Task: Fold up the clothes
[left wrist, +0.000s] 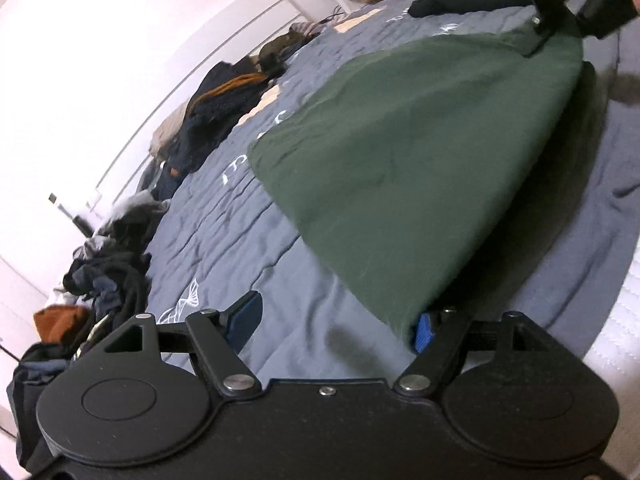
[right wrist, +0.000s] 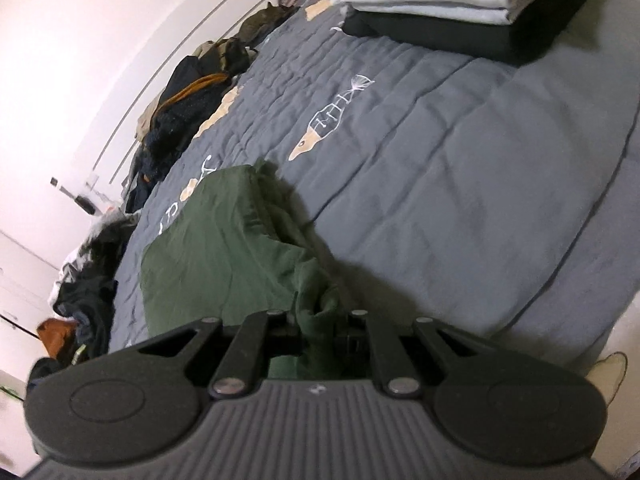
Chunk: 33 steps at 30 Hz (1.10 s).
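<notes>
The green garment [left wrist: 404,168] lies on the grey bedspread [left wrist: 224,248], partly raised off it along one edge. In the left wrist view, the left gripper [left wrist: 336,326] stands with its jaws wide apart, one blue pad [left wrist: 246,318] over bare bedspread and the other pad at the near corner of the garment; that corner sits against the inner face of this pad, and the pads do not press on the cloth. Whether the corner touches the pad or only overlaps it cannot be told. The right gripper [left wrist: 536,38] appears in the same view at the garment's far edge, its tip down on the cloth. In the right wrist view, the right gripper [right wrist: 322,330] is clamped on a bunched fold of the green garment [right wrist: 224,240], which passes between the nearly closed fingers and spreads forward and to the left onto the bedspread [right wrist: 460,168]. A folded stack [right wrist: 436,4] of black and white items rests well apart, at the far side of the bed. Loose clothes [left wrist: 108,268] lie heaped along the left edge of the bed, near the wall.
</notes>
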Tool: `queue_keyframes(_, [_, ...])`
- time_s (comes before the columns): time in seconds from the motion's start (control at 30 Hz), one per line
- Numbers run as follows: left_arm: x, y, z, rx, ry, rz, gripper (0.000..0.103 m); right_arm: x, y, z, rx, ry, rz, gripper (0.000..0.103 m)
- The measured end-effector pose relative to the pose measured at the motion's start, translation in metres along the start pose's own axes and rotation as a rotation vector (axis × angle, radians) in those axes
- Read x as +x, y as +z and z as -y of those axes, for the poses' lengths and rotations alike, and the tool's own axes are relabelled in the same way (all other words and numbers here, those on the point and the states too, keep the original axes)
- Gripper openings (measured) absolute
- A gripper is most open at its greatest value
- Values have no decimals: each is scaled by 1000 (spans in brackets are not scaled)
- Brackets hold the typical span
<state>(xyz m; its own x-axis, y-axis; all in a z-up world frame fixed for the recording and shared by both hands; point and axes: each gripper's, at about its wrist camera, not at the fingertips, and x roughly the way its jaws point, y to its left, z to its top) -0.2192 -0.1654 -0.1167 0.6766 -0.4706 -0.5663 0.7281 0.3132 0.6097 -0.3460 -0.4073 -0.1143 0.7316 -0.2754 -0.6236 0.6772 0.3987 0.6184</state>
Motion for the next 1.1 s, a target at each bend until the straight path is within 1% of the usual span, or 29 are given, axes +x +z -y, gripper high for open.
queue_keyframes(0.13, [0, -2, 15, 94, 30, 12, 73, 2, -3, -2, -22, -20, -2, 9])
queue_keyframes(0.23, [-5, -2, 18, 118, 13, 27, 72, 0, 0, -5, -58, -27, -12, 11])
queue_keyframes(0.33, [-11, -4, 10, 74, -39, 15, 73, -6, 4, -5, -62, -26, -20, 14])
queue_keyframes(0.4, [-19, -5, 1, 33, -109, -1, 74, -13, 8, -5, -48, -18, -32, 17])
queue_keyframes(0.43, [-23, -5, -5, 7, -157, -10, 74, -18, 9, -5, -50, -25, -30, 18])
queue_keyframes(0.5, [-31, -8, -17, -68, -262, -22, 74, -31, 12, -8, -70, -48, 1, 18])
queue_keyframes(0.6, [-34, -12, -41, -254, -381, -3, 73, -51, 18, -9, -89, -60, 72, 19])
queue_keyframes(0.63, [-32, -12, -50, -329, -405, 4, 64, -58, 20, -9, -89, -55, 101, 19])
queue_keyframes(0.67, [-30, -12, -59, -410, -428, 16, 59, -62, 22, -8, -75, -30, 133, 19])
queue_keyframes(0.73, [-27, -13, -75, -562, -450, 48, 44, -66, 23, -7, -41, 33, 159, 19])
queue_keyframes(0.77, [-25, -13, -82, -638, -458, 65, 39, -65, 23, -7, -29, 61, 163, 20])
queue_keyframes(0.8, [-22, -13, -86, -684, -456, 71, 34, -63, 22, -8, -29, 80, 155, 20])
queue_keyframes(0.83, [-19, -13, -89, -721, -450, 74, 34, -59, 20, -10, -34, 95, 144, 20])
queue_keyframes(0.87, [-16, -12, -90, -747, -442, 71, 34, -55, 19, -12, -39, 110, 134, 20])
queue_keyframes(0.9, [-11, -12, -90, -767, -449, 61, 34, -51, 17, -14, -44, 126, 120, 20])
queue_keyframes(0.97, [-4, -12, -88, -798, -479, 40, 34, -43, 15, -19, -53, 162, 79, 20])
queue_keyframes(1.0, [-3, -12, -87, -809, -498, 32, 34, -39, 13, -22, -63, 166, 61, 20])
queue_keyframes(1.03, [-1, -12, -84, -810, -515, 22, 34, -37, 12, -25, -76, 156, 54, 21])
queue_keyframes(1.07, [2, -10, -80, -790, -513, 12, 34, -35, 10, -28, -89, 145, 47, 21])
queue_keyframes(1.1, [0, -8, -75, -737, -479, 9, 34, -33, 9, -30, -97, 136, 42, 21])
